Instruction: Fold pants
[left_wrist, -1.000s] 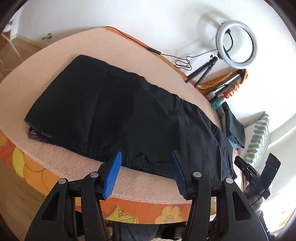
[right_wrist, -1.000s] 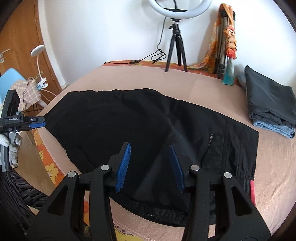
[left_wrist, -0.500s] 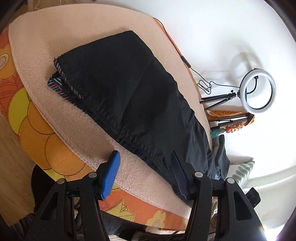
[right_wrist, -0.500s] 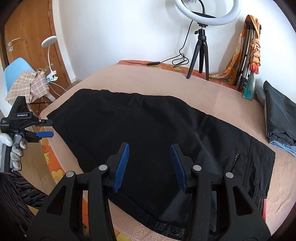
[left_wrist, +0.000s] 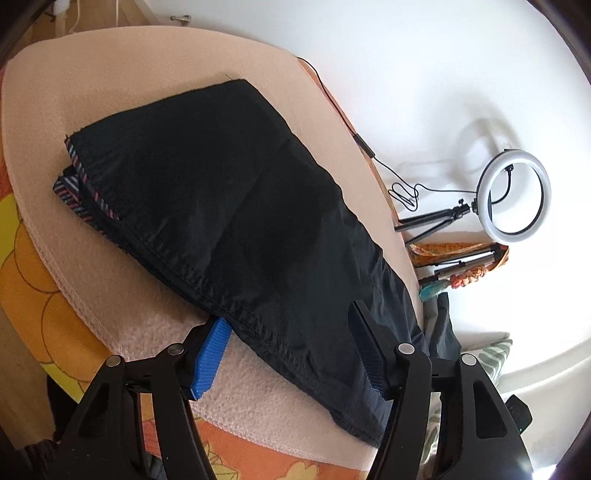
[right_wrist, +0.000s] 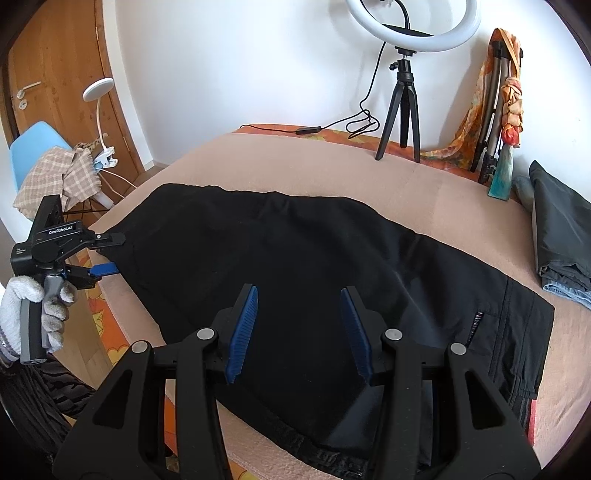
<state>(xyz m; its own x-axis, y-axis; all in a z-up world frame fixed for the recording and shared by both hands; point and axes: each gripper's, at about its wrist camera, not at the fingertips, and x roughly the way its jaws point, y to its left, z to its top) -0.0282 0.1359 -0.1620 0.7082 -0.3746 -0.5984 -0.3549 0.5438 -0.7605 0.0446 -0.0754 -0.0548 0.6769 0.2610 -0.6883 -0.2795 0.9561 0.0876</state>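
Note:
Black pants (right_wrist: 295, 266) lie flat, folded lengthwise, on a peach blanket (right_wrist: 314, 166); they also show in the left wrist view (left_wrist: 240, 206). My left gripper (left_wrist: 288, 350) is open with its jaws astride the pants' near seam edge, one blue pad under the edge. It shows in the right wrist view (right_wrist: 109, 254) at the leg end of the pants, held by a gloved hand. My right gripper (right_wrist: 299, 332) is open and empty, hovering above the middle of the pants.
A ring light on a tripod (right_wrist: 402, 85) stands at the back by the wall. A stack of folded clothes (right_wrist: 557, 236) lies at the right. A bottle (right_wrist: 502, 170) and a draped tripod stand beside it. A blue chair (right_wrist: 33, 155) stands left.
My left gripper has moved in to the pants' edge, its jaws now around the seam. My right gripper has shifted left along the pants and stays open.

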